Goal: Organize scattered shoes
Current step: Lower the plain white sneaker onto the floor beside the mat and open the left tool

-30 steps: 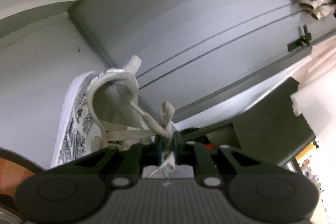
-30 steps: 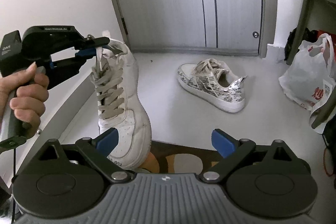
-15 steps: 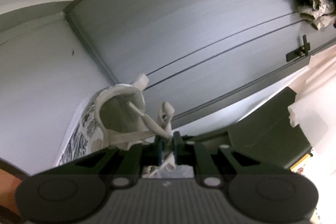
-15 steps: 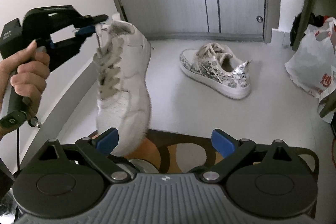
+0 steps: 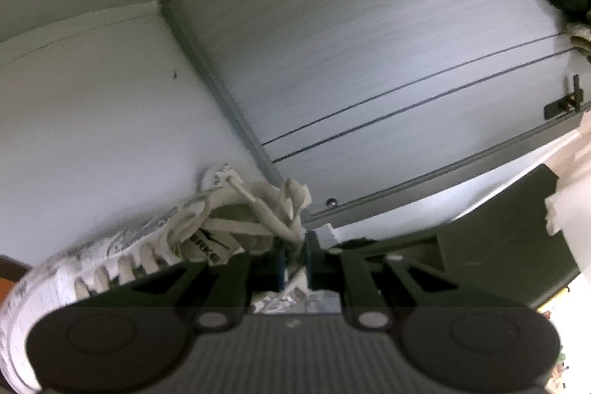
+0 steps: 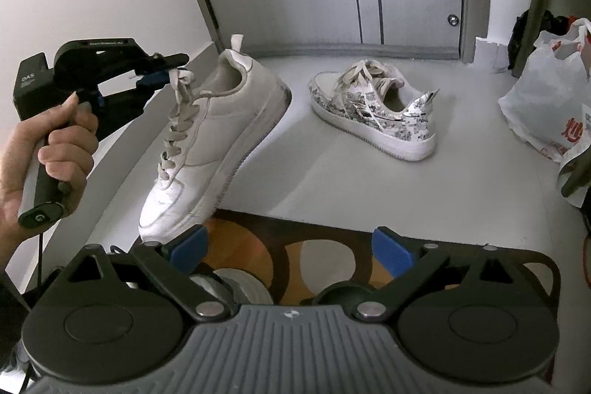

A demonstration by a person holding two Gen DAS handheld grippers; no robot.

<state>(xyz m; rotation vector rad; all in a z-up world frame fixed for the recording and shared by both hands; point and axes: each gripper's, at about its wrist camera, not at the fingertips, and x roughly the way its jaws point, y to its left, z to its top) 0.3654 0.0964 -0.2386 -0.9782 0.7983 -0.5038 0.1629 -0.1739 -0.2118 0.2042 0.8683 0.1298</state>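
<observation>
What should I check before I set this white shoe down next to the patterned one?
1. Left tongs shut on the laces: ok.
2. White shoe level: not ok, heel high, toe low.
3. Toe resting on the floor: cannot tell.
4. Bare floor beside the patterned shoe: ok.
5. Right tongs open and empty: ok.
6. Plastic bag apart from the shoes: ok.
</observation>
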